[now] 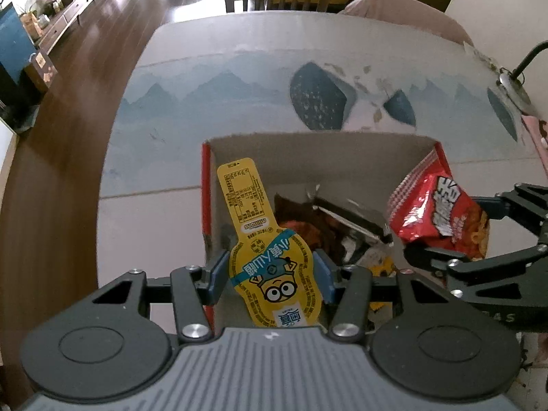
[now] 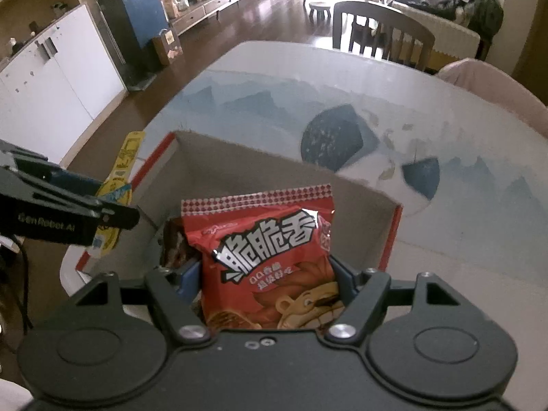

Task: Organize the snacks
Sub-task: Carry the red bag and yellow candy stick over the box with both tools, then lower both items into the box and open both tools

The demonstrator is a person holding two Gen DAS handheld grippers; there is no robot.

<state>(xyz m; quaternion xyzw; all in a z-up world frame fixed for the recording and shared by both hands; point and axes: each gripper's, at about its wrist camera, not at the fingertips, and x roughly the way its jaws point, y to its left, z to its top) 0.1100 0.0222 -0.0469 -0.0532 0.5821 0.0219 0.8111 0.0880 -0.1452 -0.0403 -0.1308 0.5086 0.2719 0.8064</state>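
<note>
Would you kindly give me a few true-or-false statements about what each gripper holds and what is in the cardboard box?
1. The left gripper is shut on a yellow paddle-shaped snack pack with a cartoon face. True.
2. The right gripper is empty. False: it grips a red crinkly snack bag with white lettering.
3. The open brown cardboard box with red outer sides already holds other wrappers. True.
4. The red bag lies flat on the tablecloth. False: it is held over the box.
5. The box stands on the wooden floor. False: it rests on a pale tablecloth with blue mountain shapes.
</note>
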